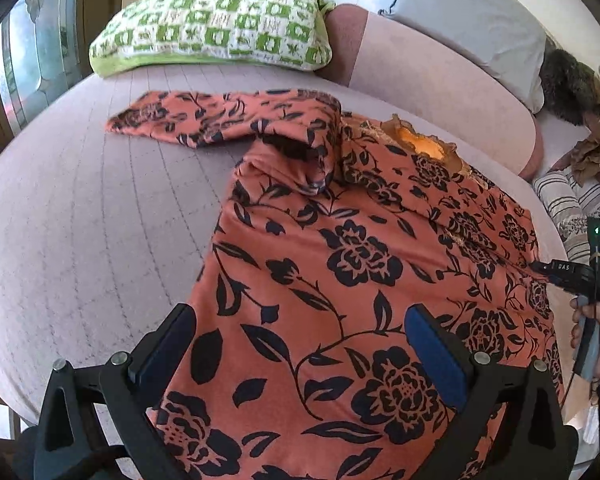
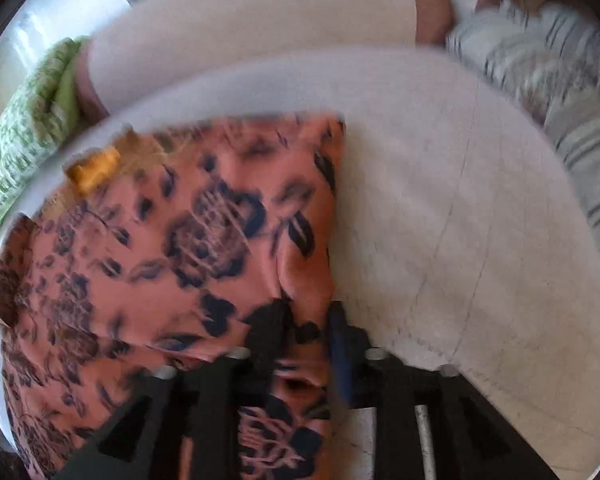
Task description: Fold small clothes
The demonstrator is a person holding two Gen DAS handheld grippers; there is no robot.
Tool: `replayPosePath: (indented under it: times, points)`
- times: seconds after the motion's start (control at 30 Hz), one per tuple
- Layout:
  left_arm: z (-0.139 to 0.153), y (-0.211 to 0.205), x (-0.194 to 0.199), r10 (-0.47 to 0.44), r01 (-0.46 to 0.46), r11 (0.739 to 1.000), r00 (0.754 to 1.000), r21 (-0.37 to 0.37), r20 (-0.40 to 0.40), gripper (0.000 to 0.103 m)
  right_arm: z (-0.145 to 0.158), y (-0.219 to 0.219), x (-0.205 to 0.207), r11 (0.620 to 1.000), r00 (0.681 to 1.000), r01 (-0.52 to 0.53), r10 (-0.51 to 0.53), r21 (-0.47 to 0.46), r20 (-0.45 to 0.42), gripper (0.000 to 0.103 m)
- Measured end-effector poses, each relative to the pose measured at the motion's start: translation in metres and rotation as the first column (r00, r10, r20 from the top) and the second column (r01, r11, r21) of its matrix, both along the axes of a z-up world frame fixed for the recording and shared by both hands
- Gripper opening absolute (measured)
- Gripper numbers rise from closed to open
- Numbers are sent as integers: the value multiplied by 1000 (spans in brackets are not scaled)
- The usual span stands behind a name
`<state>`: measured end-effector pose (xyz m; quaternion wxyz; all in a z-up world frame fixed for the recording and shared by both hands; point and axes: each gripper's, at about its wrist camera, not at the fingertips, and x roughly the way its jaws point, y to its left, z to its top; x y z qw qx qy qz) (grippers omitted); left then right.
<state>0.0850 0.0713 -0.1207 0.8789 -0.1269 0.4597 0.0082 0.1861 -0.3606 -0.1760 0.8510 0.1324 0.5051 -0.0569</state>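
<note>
The orange black-flowered cotton top lies spread on the lilac mattress. The right gripper pinches its edge; the left gripper hovers wide apart above the hem. Next, probably, fold that side over.

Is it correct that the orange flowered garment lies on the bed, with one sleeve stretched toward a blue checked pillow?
Not quite. The pillow is green and white checked, not blue, as the left wrist view shows. The rest holds: the orange flowered garment lies on the bed, and its sleeve stretches toward that pillow.
</note>
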Motion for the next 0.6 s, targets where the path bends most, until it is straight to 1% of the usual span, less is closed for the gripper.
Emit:
replayPosePath:
  times: [0.03,0.07,0.13,0.17,0.2,0.27,0.3,0.33,0.37,0.4,0.43,0.47,0.5,0.53,0.57,0.6]
  points:
    - [0,1,-1,-1,1,1000,1000,4,6,103,5,-7,-2,999,999,27,-28,44,23,51]
    - [0,2,-1,0,0,1000,1000,8,12,103,14,-19,-7,990,995,67,-75,124,62,67]
    - [-1,7,0,-1,1,1000,1000,-2,17,103,28,-31,-8,976,986,100,-123,191,113,67]
    - [-1,8,1,0,0,1000,1000,-10,17,103,34,-33,-2,976,984,94,-121,197,128,67]
    - [-2,9,3,2,-2,1000,1000,-16,20,103,37,-34,9,979,986,82,-107,186,131,67]
    - [-2,9,4,0,0,1000,1000,-18,22,103,30,-36,33,977,989,76,-100,199,111,67]
    - [-3,8,4,-5,5,1000,1000,-19,25,103,15,-38,48,970,994,81,-97,228,59,64]
    - [-5,7,4,-10,11,1000,1000,-19,23,103,4,-38,53,967,997,73,-79,246,16,52]
    - [-7,7,4,-14,14,1000,1000,-14,14,103,-4,-36,60,979,997,71,-69,192,-19,29]
    - [-8,7,4,-16,17,1000,1000,-11,8,103,-1,-36,55,987,998,60,-60,150,-3,24]
    - [-11,8,4,-19,19,1000,1000,-7,7,103,5,-34,56,992,998,64,-66,111,12,23]
    - [-12,8,4,-17,17,1000,1000,-6,5,103,11,-32,54,996,997,73,-75,49,28,23]
    - [-13,9,4,-15,15,1000,1000,-9,-2,103,14,-32,52,996,996,85,-85,5,40,27]
    - [-13,11,5,-17,17,1000,1000,-18,-3,103,12,-32,51,995,995,100,-100,6,27,35]
    - [-9,13,4,-15,15,1000,1000,-23,8,103,14,-33,49,992,992,124,-124,-11,11,54]
    - [-4,16,3,-8,8,1000,1000,-24,28,103,21,-35,43,989,989,143,-142,-31,31,60]
